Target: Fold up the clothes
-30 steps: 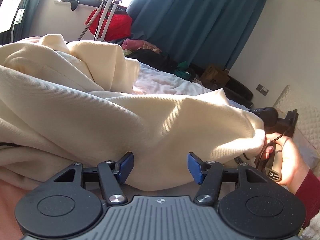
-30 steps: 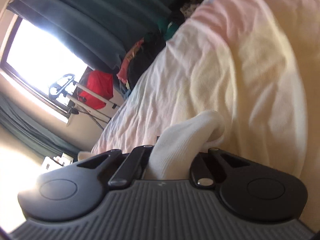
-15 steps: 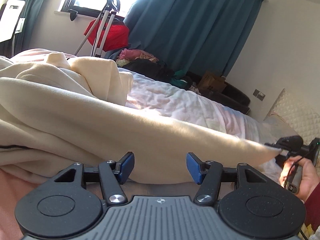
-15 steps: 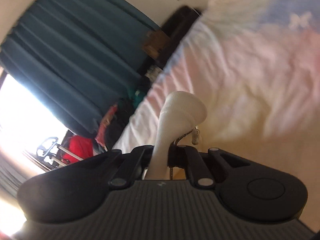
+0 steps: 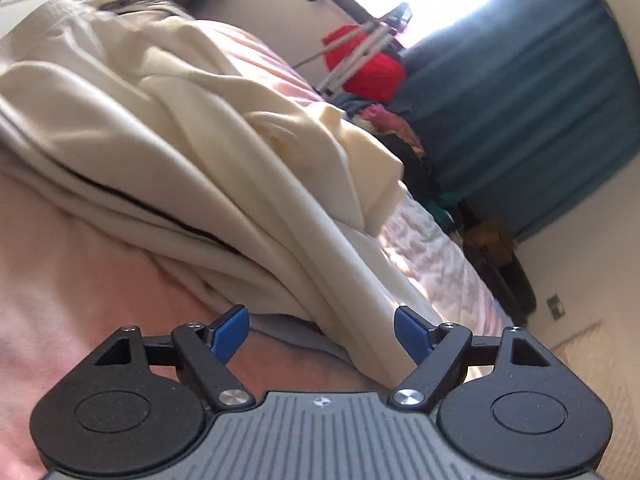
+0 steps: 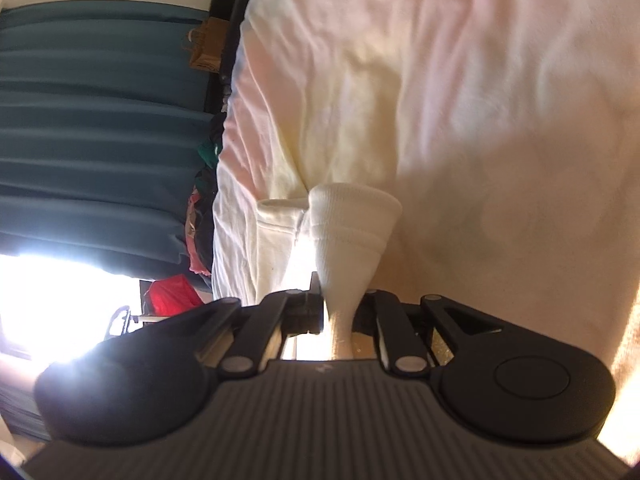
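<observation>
The left claw (image 5: 322, 330) is released, its blue-tipped fingers (image 5: 228, 334) spread wide at the bottom of the left wrist view, with a fold of the cream, soft-knit garment (image 5: 168, 152) running down between them toward the lower right. That garment lies bunched in thick folds across the left and centre of the frame, a thin dark line showing along one of its layered edges, and it rests on the pale pink bed cover (image 5: 60, 280) filling the lower left. Behind it, at upper right, are a teal curtain (image 5: 520, 100) and a red bag (image 5: 368, 68) beside a blurred white stand. In the right wrist view the right claw (image 6: 340, 308) is clenched on a ribbed cream cuff (image 6: 352, 224) of the garment, which rises from between the fingers at lower centre and flares at its end. Beyond it the cream fabric spreads over the bed, filling the centre and right of the frame, with the curtain at the left.
</observation>
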Available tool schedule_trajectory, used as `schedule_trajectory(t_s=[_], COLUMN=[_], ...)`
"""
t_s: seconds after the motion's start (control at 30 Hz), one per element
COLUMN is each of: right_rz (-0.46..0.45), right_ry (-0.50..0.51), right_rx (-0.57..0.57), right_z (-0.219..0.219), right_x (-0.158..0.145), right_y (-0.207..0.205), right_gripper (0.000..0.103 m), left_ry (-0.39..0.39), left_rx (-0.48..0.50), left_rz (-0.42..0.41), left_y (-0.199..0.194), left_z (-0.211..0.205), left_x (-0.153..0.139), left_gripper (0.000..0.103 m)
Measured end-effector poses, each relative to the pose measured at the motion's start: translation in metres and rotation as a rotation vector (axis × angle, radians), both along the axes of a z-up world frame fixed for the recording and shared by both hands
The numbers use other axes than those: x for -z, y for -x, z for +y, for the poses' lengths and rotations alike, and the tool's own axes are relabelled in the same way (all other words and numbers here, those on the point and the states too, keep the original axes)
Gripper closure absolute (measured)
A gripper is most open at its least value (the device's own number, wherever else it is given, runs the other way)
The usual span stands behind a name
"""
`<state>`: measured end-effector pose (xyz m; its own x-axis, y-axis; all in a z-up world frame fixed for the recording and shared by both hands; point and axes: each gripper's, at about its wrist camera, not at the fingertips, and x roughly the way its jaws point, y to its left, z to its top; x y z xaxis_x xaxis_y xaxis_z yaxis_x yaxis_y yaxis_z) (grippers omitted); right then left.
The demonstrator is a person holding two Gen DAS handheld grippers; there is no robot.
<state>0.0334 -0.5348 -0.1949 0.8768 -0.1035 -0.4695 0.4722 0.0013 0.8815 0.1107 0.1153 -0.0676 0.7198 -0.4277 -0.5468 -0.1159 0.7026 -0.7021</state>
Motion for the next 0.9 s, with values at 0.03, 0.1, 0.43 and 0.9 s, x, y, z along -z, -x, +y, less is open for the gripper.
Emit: schedule_trajectory(t_s=[0.03,0.1,0.43,0.9], right_rz=[0.012,0.037,0.042,0.086], right_ry=[-0.004,-0.011,0.072,0.159], right_rx=[-0.002,-0.007,0.040,0.062], right_z=[0.001,0.002,0.004,-0.011], right_x=[0.001,0.003,-0.008,-0.011], right_y=[-0.001,-0.003,-0.014,-0.019], right_gripper=[0.086,0.060,0.034,0.074], left_ry=[0.033,0.085,0.241,0.292], left_rx=[-0.046,-0.137,-0.366,-0.474], left_rz=[0.027,0.078,0.251,0.225], left_y=[-0.001,-0.001,0.000,-0.001], left_z=[0.014,0.040,0.123,0.184], left_x=[0.002,0.007,0.026,0.027], left_gripper=[0.018,0.017,0.016,0.025])
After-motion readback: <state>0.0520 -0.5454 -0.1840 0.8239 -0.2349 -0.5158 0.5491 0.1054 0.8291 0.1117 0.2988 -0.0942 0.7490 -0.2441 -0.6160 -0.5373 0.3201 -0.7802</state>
